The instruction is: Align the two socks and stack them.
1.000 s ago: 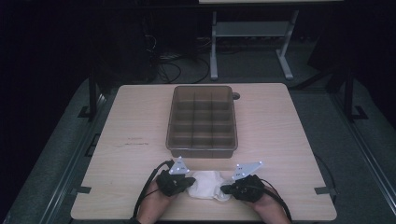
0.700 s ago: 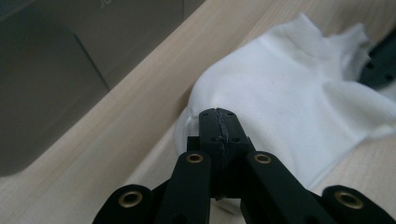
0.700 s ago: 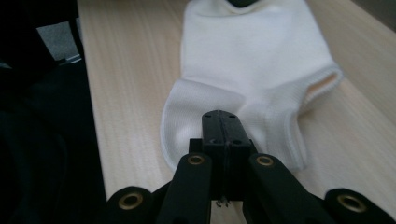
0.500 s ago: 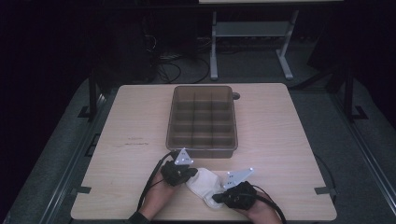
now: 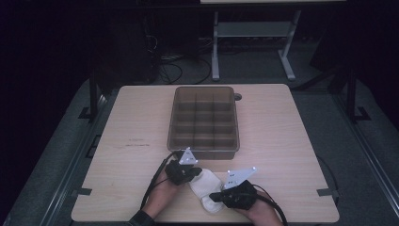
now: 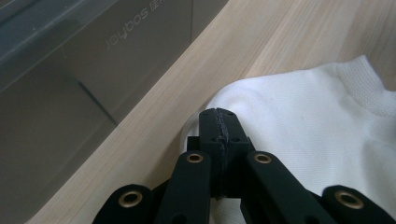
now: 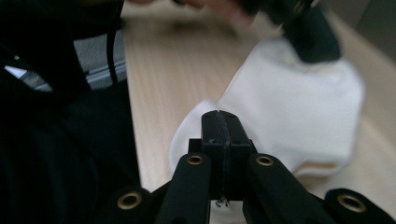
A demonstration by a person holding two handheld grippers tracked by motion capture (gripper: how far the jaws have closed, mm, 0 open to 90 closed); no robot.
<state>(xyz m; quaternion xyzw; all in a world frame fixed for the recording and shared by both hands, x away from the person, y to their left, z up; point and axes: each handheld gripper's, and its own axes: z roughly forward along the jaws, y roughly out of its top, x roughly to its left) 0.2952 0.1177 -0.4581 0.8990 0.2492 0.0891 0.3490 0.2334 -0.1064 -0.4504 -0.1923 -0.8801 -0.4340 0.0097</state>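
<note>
A dim lab or test room. A pale wooden table (image 5: 282, 141) stands on a grey floor mat (image 5: 357, 141); behind the table, loose cables (image 5: 169, 70) lie beside a metal stand (image 5: 251, 33) against darkness.
</note>
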